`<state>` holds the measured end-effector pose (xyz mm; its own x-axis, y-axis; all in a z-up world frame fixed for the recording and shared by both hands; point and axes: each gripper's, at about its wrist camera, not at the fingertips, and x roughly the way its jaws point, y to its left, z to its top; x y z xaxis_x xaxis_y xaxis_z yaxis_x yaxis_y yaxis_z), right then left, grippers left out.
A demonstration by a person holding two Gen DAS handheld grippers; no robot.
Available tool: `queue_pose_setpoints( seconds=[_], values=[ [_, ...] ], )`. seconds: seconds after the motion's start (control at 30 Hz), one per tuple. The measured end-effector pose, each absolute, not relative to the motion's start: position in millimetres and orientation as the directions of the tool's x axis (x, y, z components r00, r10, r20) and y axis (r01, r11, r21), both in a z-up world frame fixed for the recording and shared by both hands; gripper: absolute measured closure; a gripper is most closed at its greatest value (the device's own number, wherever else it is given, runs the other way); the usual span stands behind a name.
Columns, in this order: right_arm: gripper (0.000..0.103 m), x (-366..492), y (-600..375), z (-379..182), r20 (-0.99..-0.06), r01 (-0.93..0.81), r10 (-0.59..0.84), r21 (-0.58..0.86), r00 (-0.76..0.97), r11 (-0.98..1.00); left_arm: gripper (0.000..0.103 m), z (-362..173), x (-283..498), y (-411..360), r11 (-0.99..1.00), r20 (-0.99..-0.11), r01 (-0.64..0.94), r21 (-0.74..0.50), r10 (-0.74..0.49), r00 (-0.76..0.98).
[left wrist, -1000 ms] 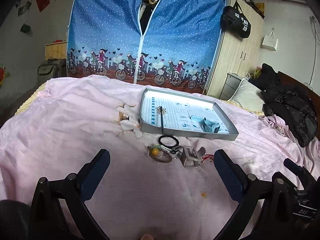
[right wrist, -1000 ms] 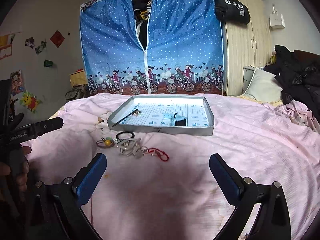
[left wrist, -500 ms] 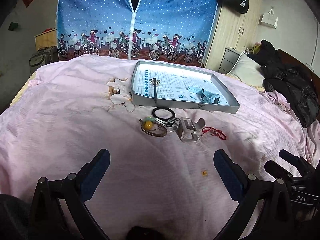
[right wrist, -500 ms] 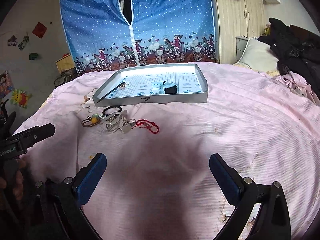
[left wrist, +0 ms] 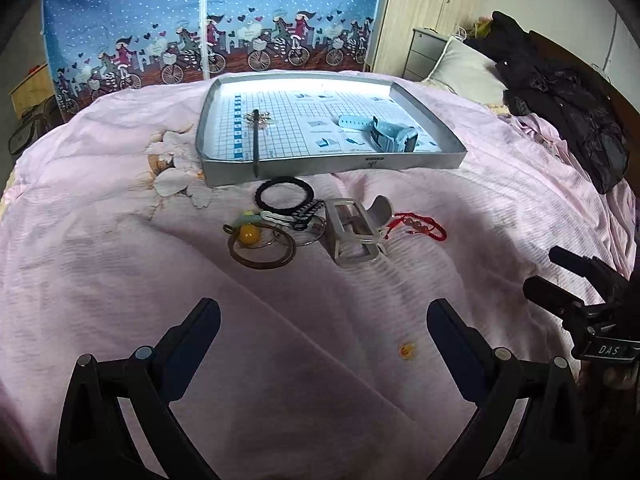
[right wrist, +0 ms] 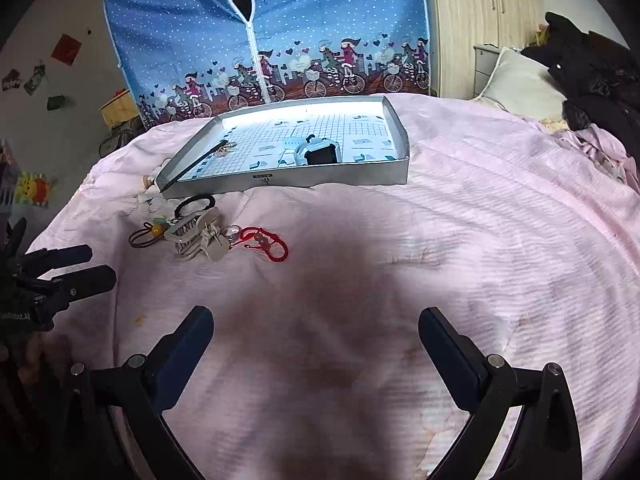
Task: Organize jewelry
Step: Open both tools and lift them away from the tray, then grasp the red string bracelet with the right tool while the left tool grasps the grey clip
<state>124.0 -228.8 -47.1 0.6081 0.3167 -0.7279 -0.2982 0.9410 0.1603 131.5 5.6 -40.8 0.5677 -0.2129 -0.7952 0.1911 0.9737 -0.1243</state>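
Jewelry pile [left wrist: 316,228] on pink bedspread [left wrist: 100,264], just in front of silver tray [left wrist: 332,162]. In pile: black hair tie [left wrist: 285,194], brown loop with yellow bead [left wrist: 256,242], grey claw clip [left wrist: 354,232], red cord bracelet [left wrist: 420,226], all touching or overlapping. Already in tray: blue watch [left wrist: 384,134], dark hair stick [left wrist: 255,142] hanging over front rim.

Compared with a second ago: both cameras tipped down and closer, wardrobe curtain mostly out of frame, pile and tray larger and nearer centre. Nothing in pile or tray moved. Reads as approach phase, no pick started.

Left gripper [left wrist: 324,320]: spread wide, holding nothing, hovering over bare bedspread short of pile, roughly lined up with it. Right gripper [right wrist: 316,326]: spread wide too, holding nothing, pile off to its left, near red cord bracelet side.

Likely next: reach into pile, single out one piece. Risk: tangled items lifting together.
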Motion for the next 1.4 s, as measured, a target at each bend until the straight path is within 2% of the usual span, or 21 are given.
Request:
queue_pose_setpoints(
  seconds=[0.07,0.17,0.23,0.3,0.33,0.4,0.53,0.73,1.03,1.13,1.2,1.27,1.4],
  values=[
    [0.000,134.4,-226.9,-49.9,-0.741,-0.337,0.305,0.113,0.598,0.935,0.007,-46.1,140.9,4.7,0.966,-0.798,0.207,-0.155,-0.246,0.551],
    [0.001,148.3,-222.8,-55.5,-0.746,-0.399,0.331,0.097,0.577,0.912,0.027,-51.4,153.9,1.9,0.953,-0.789,0.232,-0.195,-0.293,0.541],
    [0.013,157.2,-218.6,-58.2,-0.741,-0.444,0.363,0.097,0.565,0.890,0.041,-51.7,160.5,-1.1,0.945,-0.783,0.247,-0.214,-0.317,0.535],
    [0.030,164.5,-211.7,-62.4,-0.742,-0.487,0.382,0.086,0.551,0.869,0.041,-53.0,167.6,-4.0,0.935,-0.779,0.268,-0.232,-0.344,0.525],
    [0.033,167.6,-208.2,-64.7,-0.744,-0.504,0.388,0.080,0.544,0.860,0.041,-53.6,170.6,-5.8,0.933,-0.777,0.275,-0.231,-0.347,0.525],
    [0.046,173.2,-202.1,-70.1,-0.748,-0.532,0.399,0.073,0.531,0.844,0.041,-55.8,177.2,-9.6,0.935,-0.780,0.288,-0.208,-0.336,0.528],
    [0.049,182.3,-195.2,-78.1,-0.744,-0.564,0.422,0.073,0.518,0.823,0.042,-65.1,192.6,-14.7,0.940,-0.790,0.290,-0.178,-0.312,0.527],
    [0.059,194.2,-189.5,-80.6,-0.728,-0.603,0.471,0.099,0.499,0.791,0.061,-73.7,207.3,-23.2,0.934,-0.792,0.322,-0.155,-0.313,0.524],
    [0.075,212.4,-161.4,-90.9,-0.746,-0.691,0.501,0.076,0.439,0.719,0.062,-77.5,214.4,-19.8,0.932,-0.792,0.321,-0.168,-0.321,0.519],
    [0.082,218.2,-157.3,-97.4,-0.763,-0.687,0.494,0.091,0.417,0.721,0.062,-77.6,214.8,-17.8,0.931,-0.791,0.315,-0.182,-0.329,0.516],
    [0.090,220.9,-158.4,-99.2,-0.768,-0.675,0.488,0.099,0.415,0.731,0.063,-77.6,215.0,-17.1,0.931,-0.791,0.311,-0.192,-0.334,0.513],
    [0.091,222.8,-161.8,-99.3,-0.768,-0.656,0.489,0.121,0.413,0.745,0.066,-77.4,214.7,-16.3,0.932,-0.790,0.309,-0.191,-0.333,0.515],
    [0.092,220.6,-166.1,-96.5,-0.759,-0.634,0.492,0.137,0.427,0.761,0.067,-76.2,211.7,-17.0,0.931,-0.785,0.309,-0.197,-0.338,0.520]
  ],
)
